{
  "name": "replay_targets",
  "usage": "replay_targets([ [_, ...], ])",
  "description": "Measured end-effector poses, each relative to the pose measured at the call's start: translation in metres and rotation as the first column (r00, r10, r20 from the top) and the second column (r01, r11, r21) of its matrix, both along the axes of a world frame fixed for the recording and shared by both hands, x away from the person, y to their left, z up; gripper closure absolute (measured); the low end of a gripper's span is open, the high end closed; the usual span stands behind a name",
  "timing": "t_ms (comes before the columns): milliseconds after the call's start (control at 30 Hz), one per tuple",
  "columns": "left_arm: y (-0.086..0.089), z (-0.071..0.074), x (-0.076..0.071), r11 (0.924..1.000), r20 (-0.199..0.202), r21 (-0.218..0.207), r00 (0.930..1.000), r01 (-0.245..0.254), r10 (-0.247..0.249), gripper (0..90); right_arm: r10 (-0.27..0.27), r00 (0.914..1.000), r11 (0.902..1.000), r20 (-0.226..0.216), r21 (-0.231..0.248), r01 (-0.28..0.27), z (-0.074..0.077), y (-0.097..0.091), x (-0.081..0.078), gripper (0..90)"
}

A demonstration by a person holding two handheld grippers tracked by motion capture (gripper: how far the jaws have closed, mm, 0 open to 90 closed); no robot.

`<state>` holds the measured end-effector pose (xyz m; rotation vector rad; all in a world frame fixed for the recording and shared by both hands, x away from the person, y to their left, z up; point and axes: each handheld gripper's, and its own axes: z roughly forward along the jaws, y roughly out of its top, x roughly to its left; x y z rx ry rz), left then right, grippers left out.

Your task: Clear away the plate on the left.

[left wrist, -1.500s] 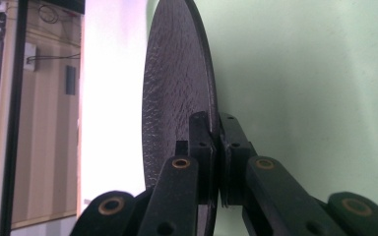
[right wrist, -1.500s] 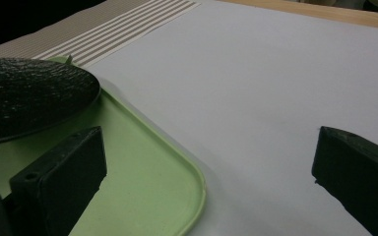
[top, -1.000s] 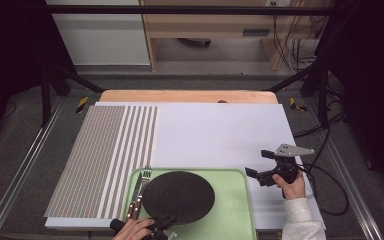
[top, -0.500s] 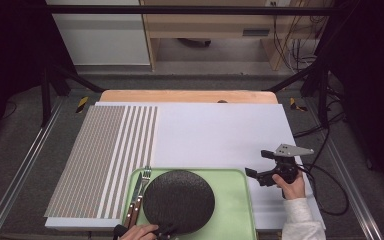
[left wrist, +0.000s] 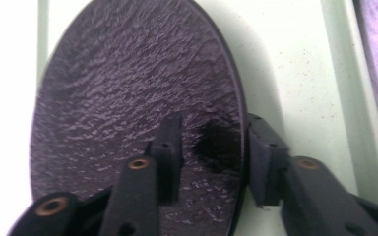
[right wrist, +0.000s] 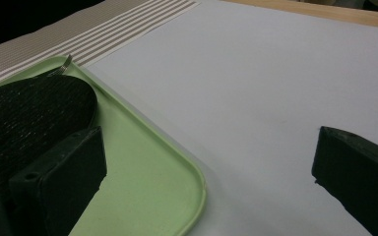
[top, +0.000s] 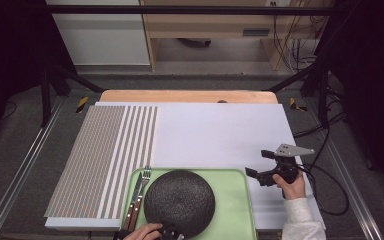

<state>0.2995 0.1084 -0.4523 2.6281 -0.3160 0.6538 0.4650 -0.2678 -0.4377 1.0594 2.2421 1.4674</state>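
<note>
left tool (left wrist: 214,152) has just been opening, jaws loosely straddling the black plate (left wrist: 138,98) rim; right tool (right wrist: 206,182) wide, empty.

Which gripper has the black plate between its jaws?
The left gripper, at the near edge of the green tray. Its jaws, which have just been opening, straddle the black plate's rim. The right gripper stands open over the white mat, with nothing between its jaws.
</note>
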Motion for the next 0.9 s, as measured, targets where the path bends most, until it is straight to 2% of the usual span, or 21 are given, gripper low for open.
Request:
replay_targets([
  [100,-0.002,-0.003,0.001,0.9996,-0.020,0.019,0.9996,-0.019,0.019,57.0,0.000,1.0000,1.0000,-0.001,-0.001,0.000,0.000,0.000,0.000,0.5],
  [200,-0.001,-0.002,0.004,0.9992,-0.041,0.005,0.9984,-0.039,0.039,53.9,0.000,1.0000,1.0000,0.001,0.001,0.000,0.000,0.000,0.000,0.5],
  [300,-0.002,-0.002,0.005,0.9983,-0.044,-0.001,0.9974,-0.058,0.058,49.8,0.000,1.0000,1.0000,0.000,0.001,0.000,0.000,0.000,0.000,0.5],
  [367,-0.002,-0.002,0.007,0.9967,-0.042,-0.012,0.9959,-0.080,0.080,44.1,-0.002,1.0000,1.0000,0.000,0.002,0.002,0.000,0.000,0.000,0.5],
  [467,-0.001,-0.002,0.011,0.9938,-0.059,-0.028,0.9927,-0.107,0.105,36.6,-0.002,1.0000,1.0000,-0.001,0.002,0.002,0.000,0.000,0.000,0.5],
  [633,0.002,0.002,0.017,0.9829,-0.123,-0.088,0.9809,-0.162,0.150,19.5,-0.002,1.0000,1.0000,0.001,0.001,0.002,0.000,0.000,0.000,0.5],
  [700,0.003,0.003,0.020,0.9771,-0.154,-0.100,0.9732,-0.188,0.171,13.8,-0.003,1.0000,1.0000,0.001,0.001,0.003,0.000,0.000,0.000,0.5],
  [900,0.009,0.008,0.027,0.9608,-0.246,-0.148,0.9497,-0.234,0.194,5.9,-0.006,1.0000,1.0000,-0.003,0.002,0.006,0.000,0.000,0.000,0.5],
])
